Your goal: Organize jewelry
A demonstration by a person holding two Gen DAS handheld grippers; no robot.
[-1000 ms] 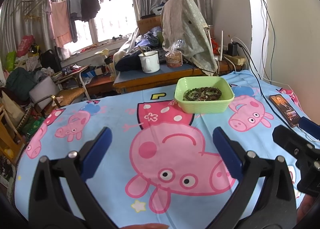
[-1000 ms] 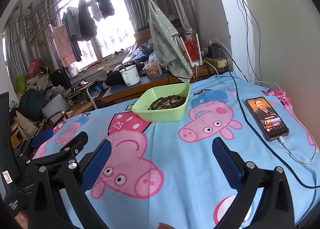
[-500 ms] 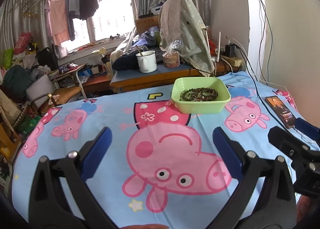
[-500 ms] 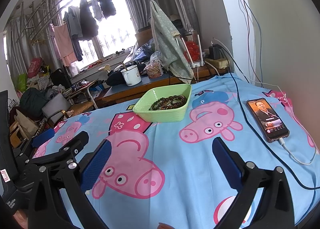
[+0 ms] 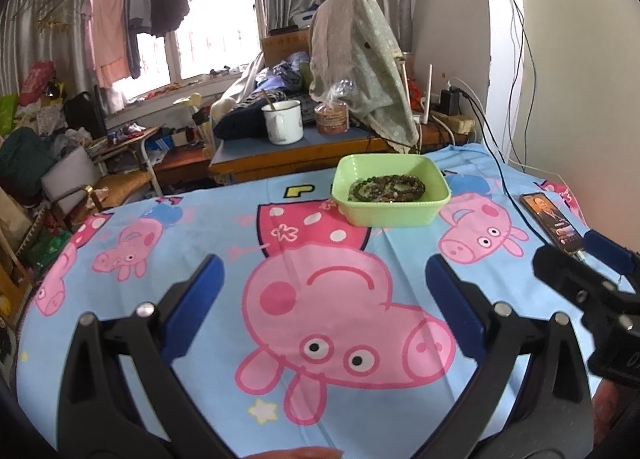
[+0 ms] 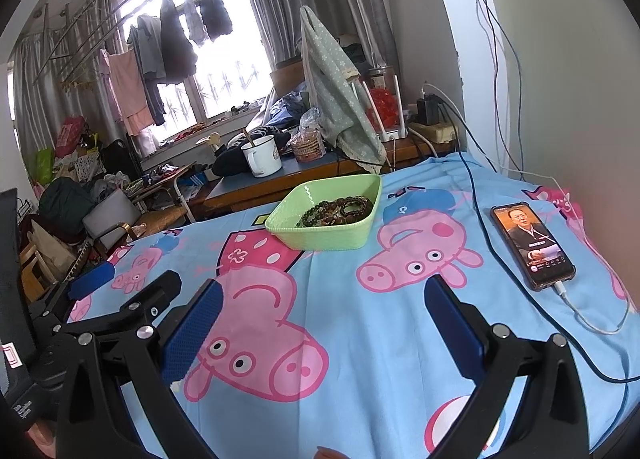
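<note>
A light green tray [image 5: 400,215] stands at the far side of the cartoon-pig cloth and holds several dark bead bracelets [image 5: 386,189]. The same tray [image 6: 332,237] and bracelets [image 6: 338,211] show in the right wrist view. My left gripper [image 5: 324,279] is open and empty, well short of the tray. My right gripper [image 6: 320,301] is open and empty, also short of the tray. Each gripper shows at the edge of the other's view.
A phone [image 6: 530,247] with a lit screen lies at the right, with a charging cable [image 6: 592,323] and dark wires [image 6: 492,235] across the cloth. A desk behind holds a white mug [image 5: 282,123] and a draped cloth [image 5: 360,71]. A wall [image 6: 560,79] runs along the right.
Both grippers have drawn back slightly from the tray, which looks a little smaller and farther. Both stay open and empty.
</note>
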